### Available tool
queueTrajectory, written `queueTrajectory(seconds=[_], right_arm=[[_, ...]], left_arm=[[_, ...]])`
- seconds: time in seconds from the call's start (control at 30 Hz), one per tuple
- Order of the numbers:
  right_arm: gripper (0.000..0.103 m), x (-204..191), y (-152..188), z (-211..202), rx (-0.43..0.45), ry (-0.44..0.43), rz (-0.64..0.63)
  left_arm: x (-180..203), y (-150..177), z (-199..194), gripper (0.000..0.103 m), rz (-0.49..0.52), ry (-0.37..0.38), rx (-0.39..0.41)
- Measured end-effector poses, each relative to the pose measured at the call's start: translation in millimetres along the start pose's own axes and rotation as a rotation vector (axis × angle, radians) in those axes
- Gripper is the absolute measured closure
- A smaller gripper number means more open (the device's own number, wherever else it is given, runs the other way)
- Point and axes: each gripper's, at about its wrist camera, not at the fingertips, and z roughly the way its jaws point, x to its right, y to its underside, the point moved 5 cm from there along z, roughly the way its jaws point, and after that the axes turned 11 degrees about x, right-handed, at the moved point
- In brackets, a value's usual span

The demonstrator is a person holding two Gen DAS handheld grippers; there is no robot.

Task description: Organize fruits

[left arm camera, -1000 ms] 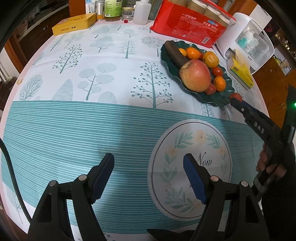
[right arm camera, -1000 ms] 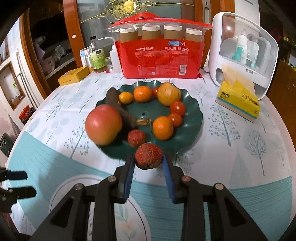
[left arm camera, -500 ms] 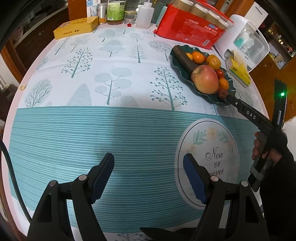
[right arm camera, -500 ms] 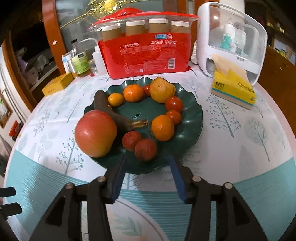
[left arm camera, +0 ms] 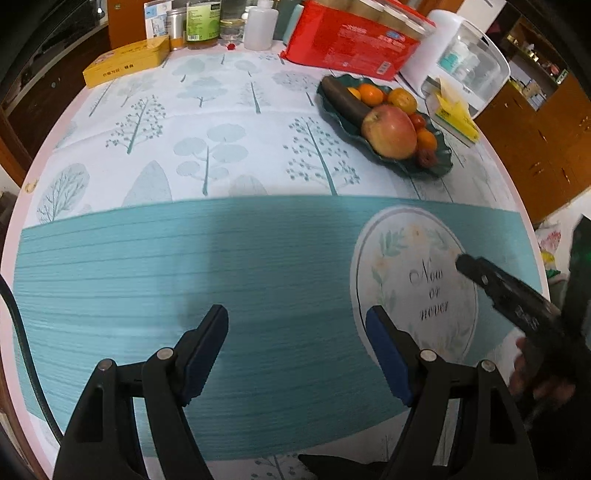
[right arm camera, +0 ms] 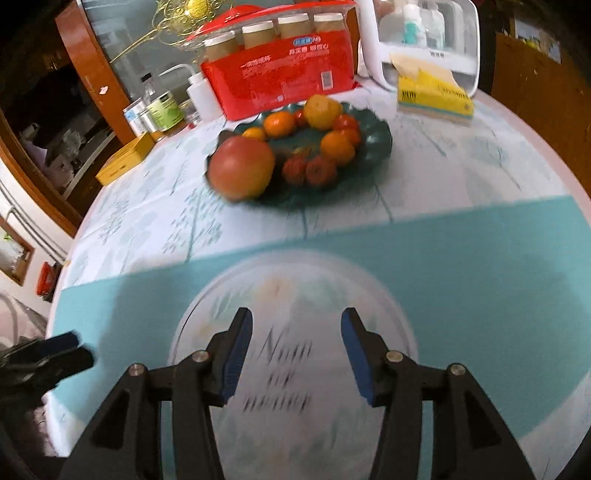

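- Right now the left gripper hangs over the teal band of the tabletop, its blue pads spread wide with nothing between them.
- Likewise the right gripper is spread wide and empty, above the round "Now or never" print on the cloth.
- In the left wrist view the right gripper shows as a dark, blurred shape at the right edge, over that same print.
- Farther back, a dark green plate with a wavy rim holds the fruit, well apart from both grippers.
- On the plate: a large red-yellow apple at the near left edge, two rough red lychees just beside it, several small oranges, small red tomatoes, a yellow fruit at the back, and a dark brown banana.
- Behind the plate stands a red pack of paper cups; to its right, a yellow tissue pack in front of a white appliance.
- At the far left sit a yellow tin, bottles and jars.
- Much of the right wrist view is motion-blurred.
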Motion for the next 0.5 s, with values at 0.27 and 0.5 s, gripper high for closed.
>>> queueTrajectory(seconds=[0.27,0.5], right_arm=[[0.038,-11.1,29.0,-55.2,-0.068,-0.03,-0.001],[0.035,-17.8,25.2,-91.4,-0.099,-0.069,-0.106]], left_arm=[[14.9,20.5,-27.2,0.027,-0.023,-0.015,0.012],[40.2,18.3,-68.8,0.022,-0.034,-0.093,0.104]])
